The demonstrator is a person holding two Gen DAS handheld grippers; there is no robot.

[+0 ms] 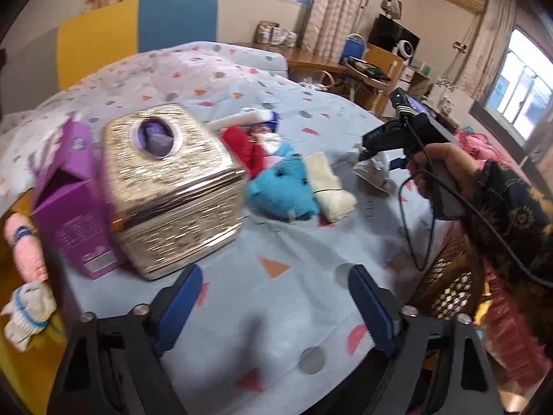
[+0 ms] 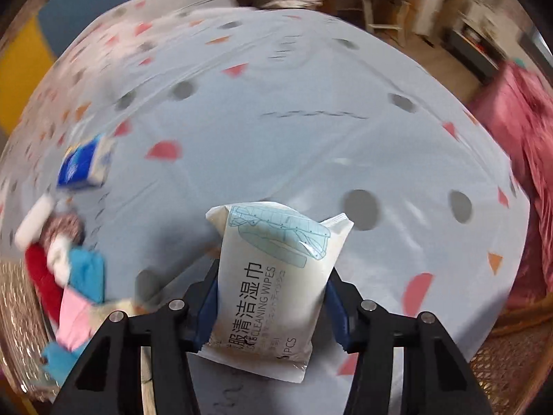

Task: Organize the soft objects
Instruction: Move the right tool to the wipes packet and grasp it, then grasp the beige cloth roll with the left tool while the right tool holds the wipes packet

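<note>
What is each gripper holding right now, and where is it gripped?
The right gripper clamps the wipes pack across its lower sides. The left gripper holds nothing.

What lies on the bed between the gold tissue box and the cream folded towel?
In the left wrist view, a blue plush toy lies between the gold tissue box and the cream folded towel, touching the towel.

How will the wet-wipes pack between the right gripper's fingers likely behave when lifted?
The wet-wipes pack looks soft, so it probably squashes under the right gripper. Its glossy film may be slippery. It stands past the pads, so its free end could sag.
</note>
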